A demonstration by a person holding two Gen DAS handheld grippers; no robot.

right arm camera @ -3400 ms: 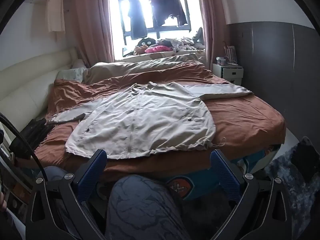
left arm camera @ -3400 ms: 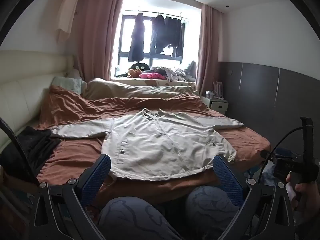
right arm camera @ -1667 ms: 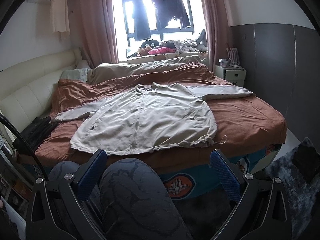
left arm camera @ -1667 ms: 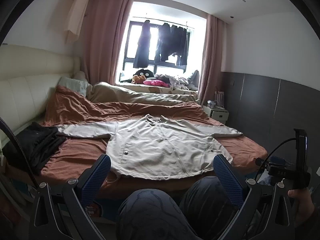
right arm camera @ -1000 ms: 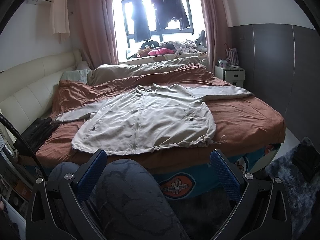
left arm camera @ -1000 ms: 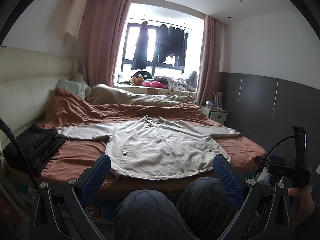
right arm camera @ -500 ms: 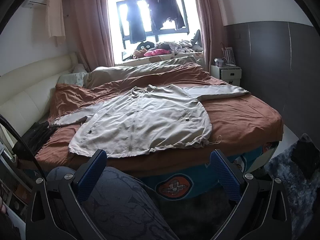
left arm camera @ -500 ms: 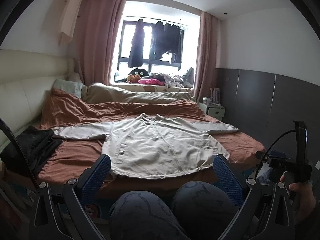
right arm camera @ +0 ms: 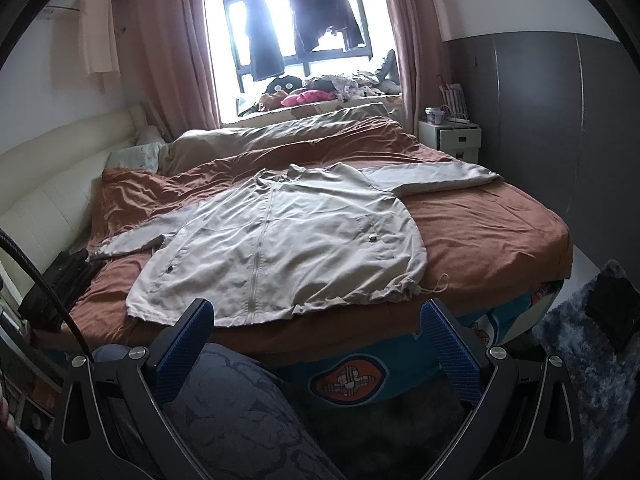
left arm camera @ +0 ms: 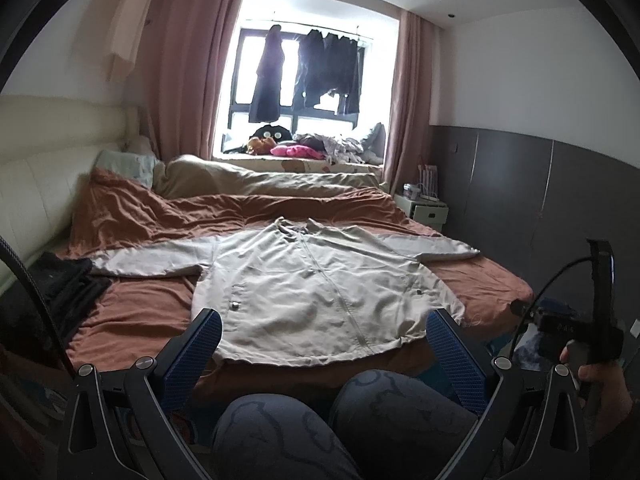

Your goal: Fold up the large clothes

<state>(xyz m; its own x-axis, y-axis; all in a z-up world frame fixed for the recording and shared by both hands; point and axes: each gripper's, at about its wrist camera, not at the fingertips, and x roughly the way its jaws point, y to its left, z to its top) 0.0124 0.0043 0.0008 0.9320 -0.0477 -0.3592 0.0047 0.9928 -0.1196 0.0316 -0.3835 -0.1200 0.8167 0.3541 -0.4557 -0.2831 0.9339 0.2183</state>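
I am holding my left gripper [left arm camera: 324, 338] low over my knees in their grey patterned trousers [left arm camera: 340, 424], its blue-padded fingers [left arm camera: 196, 354] spread wide and gripping nothing. I am keeping my right gripper [right arm camera: 316, 334] just as low, its blue pads [right arm camera: 450, 346] likewise parted and empty, and in the left view my right hand [left arm camera: 602, 384] is wrapping the black handle at the near right. Just beyond the fingertips the rust-brown bedsheet [right arm camera: 488, 232] is covering the bed, with a blue patterned bed base [right arm camera: 352, 376] showing under its near edge. The large pale beige zip-front jacket [left arm camera: 316, 284] is lying flat and face up near the middle of that sheet, hem toward me, collar toward the far side, both sleeves stretching out left and right; a drawstring is trailing from the right corner of its hem. A heap of black clothing [left arm camera: 68, 284] is sitting at the left edge of the bed, touching the left cuff. Farther back a crumpled beige duvet [right arm camera: 280, 128] is running across the bed, and a small white bedside cabinet [right arm camera: 454, 136] is standing at the far right. At the very back dark garments [left arm camera: 312, 72] are hanging in the bright window between dusty-pink curtains [left arm camera: 188, 68]
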